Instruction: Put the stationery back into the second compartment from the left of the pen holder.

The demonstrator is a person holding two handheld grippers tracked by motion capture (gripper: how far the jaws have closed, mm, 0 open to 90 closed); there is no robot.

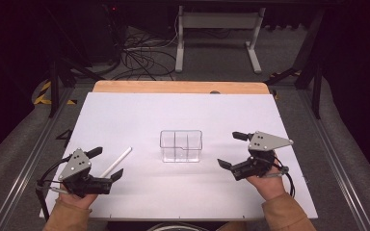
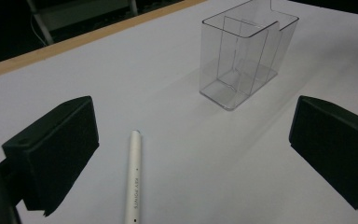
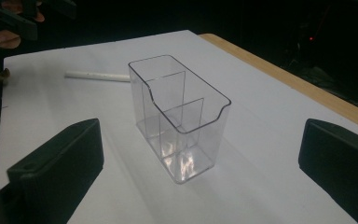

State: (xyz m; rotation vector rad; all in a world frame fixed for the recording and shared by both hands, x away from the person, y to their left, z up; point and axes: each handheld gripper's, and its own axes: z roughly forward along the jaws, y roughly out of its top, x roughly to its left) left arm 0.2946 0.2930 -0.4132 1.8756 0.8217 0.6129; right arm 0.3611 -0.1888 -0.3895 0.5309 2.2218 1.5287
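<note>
Both grippers, left (image 1: 104, 164) and right (image 1: 232, 150), are black with blocky jaws, grey three-cornered top plates with screw holes, thin black cables; tan-orange sleeves (image 1: 283, 211).

In the left gripper view, the white pen (image 2: 134, 177) runs off the bottom edge, its lower end cut off, and the small print along its barrel is too small to read. The left gripper's (image 2: 191, 154) black jaws are cropped on either side of the pen. Behind the clear organizer (image 3: 179, 119), the right gripper view is too dark to make out.
</note>
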